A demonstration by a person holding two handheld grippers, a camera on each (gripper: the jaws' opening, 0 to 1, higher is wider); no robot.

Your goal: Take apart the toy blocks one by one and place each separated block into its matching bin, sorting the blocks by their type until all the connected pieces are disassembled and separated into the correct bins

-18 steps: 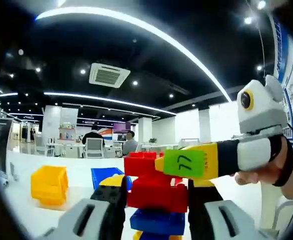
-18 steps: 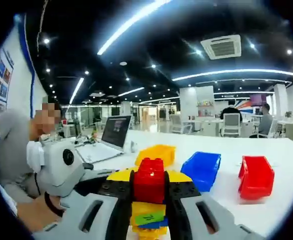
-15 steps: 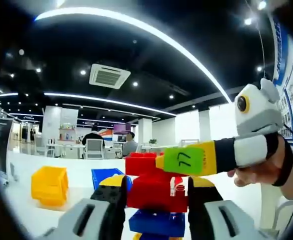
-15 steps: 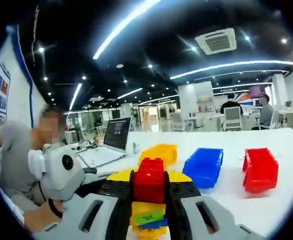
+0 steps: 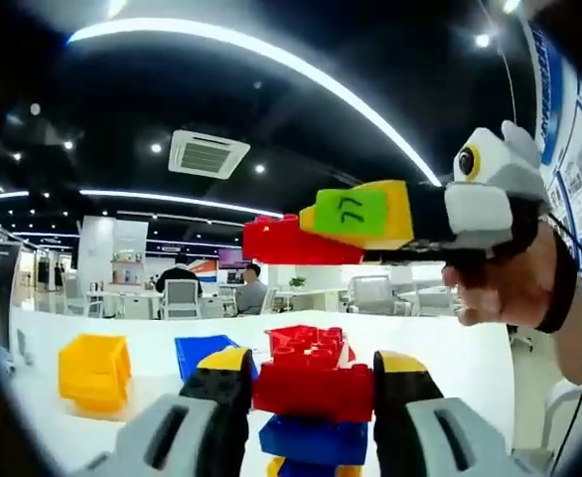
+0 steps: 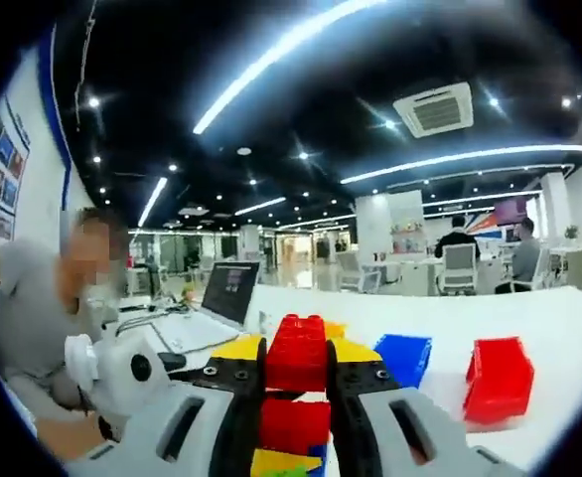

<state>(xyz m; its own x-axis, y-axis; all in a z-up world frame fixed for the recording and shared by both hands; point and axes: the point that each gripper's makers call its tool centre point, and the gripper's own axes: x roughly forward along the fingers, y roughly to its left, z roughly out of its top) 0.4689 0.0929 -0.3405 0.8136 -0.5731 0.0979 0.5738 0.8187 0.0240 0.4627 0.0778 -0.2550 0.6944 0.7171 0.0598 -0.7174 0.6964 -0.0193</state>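
Change since earlier frame: the right gripper (image 5: 301, 238) has lifted clear of the stack; the red block it grips, seated on the stack 0.6 s ago, now hangs above it with open space between.
Right gripper: jaws clenched on the separated red block (image 6: 296, 353); in the right gripper view (image 6: 296, 388) the block sits squarely between the black pads, studs up. A person's hand (image 5: 514, 288) holds the gripper's body.
Left gripper: (image 5: 311, 383) jaws clamped on the upper red block of the remaining stack (image 5: 313, 378); a blue block (image 5: 316, 439) sits under it, a yellow one just visible below that.
Stack state: at least three blocks joined, held up off the table.
Bins: yellow bin (image 5: 94, 370) and blue bin (image 5: 204, 350) on the white table (image 5: 152, 393), side by side; red bin (image 6: 498, 380) stands to the right of the blue one in the right gripper view.
Task position (judged): one red block freed, not yet binned; the red bin is its likely target.
Risk 1: block slips in the carry; the grip covers only its lower half.
Risk 2: release from too high, and the block bounces out or into the adjacent blue bin.
Risk 3: left grip holds only the top red block; a jolt could shed the blue and yellow pieces below.
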